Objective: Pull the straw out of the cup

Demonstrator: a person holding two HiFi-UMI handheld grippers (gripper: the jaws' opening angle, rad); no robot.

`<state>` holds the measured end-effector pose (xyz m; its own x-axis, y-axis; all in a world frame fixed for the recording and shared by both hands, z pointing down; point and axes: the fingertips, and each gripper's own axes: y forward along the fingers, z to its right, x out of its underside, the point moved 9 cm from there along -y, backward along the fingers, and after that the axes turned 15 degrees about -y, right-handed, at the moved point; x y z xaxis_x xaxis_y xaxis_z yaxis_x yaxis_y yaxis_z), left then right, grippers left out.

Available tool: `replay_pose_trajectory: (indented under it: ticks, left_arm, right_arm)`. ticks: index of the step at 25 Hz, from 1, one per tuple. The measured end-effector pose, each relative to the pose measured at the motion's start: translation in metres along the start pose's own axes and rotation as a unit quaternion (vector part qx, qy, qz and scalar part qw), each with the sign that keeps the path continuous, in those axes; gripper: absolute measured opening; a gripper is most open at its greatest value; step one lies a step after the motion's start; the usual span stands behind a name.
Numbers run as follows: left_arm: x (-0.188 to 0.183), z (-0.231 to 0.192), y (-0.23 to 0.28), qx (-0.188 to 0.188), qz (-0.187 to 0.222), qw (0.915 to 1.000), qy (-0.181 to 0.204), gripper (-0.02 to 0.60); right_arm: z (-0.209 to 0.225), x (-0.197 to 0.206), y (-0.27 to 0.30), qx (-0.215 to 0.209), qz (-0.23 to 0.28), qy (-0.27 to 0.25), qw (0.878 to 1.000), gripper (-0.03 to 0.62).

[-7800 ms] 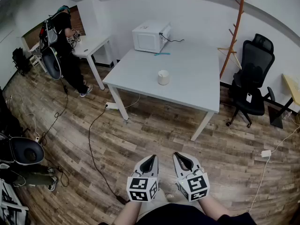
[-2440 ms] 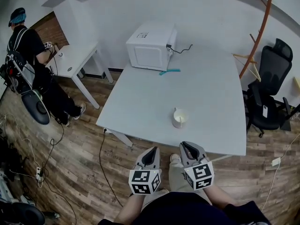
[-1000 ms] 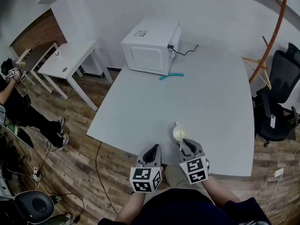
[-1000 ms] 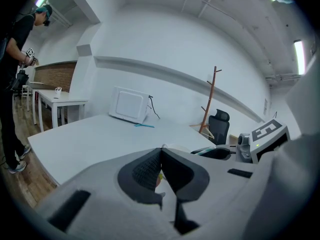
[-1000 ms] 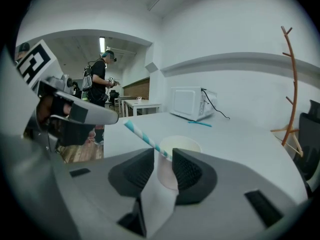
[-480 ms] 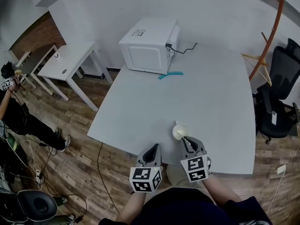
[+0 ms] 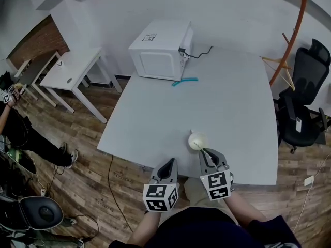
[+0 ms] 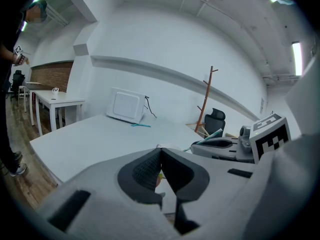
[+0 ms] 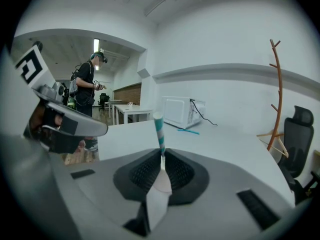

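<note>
Since 1 second ago my right tongs [image 7: 208, 154] have clamped onto the straw [image 9: 159, 129] and started lifting. My left tongs [image 7: 167, 165] sit pinched together, empty. The straw's lower end seems still inside the cup [image 7: 197, 140] on the desk [image 7: 232, 102]. Next I draw it upward until it clears the rim.

From my right gripper [image 9: 161, 155], the straw's [image 9: 159, 129] lower end and the cup [image 7: 197, 140] vanish behind its body; from above, whether the straw has cleared the cup is too small to tell. A bystander [image 7: 21, 136] is cropped at left.
</note>
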<state>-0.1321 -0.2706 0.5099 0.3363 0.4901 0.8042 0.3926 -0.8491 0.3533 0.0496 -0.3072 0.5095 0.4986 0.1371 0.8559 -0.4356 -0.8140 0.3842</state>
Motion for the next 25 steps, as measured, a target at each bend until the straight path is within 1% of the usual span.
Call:
replay_pose_trajectory:
  ticks: [12, 18, 25]
  left_arm:
    - [0.004, 0.021, -0.042, 0.015, -0.01, 0.9998, 0.003, 0.018]
    - [0.012, 0.032, -0.065, 0.022, -0.013, 0.9997, 0.003, 0.018]
    - [0.025, 0.04, -0.091, 0.021, -0.015, 0.9996, 0.008, 0.018]
  right_arm:
    - [-0.016, -0.028, -0.062, 0.023, 0.027, 0.012, 0.999, 0.044]
    - [-0.031, -0.035, -0.092, 0.024, 0.039, 0.018, 0.999, 0.044]
    - [-0.048, -0.035, -0.119, 0.018, 0.047, 0.021, 0.999, 0.044]
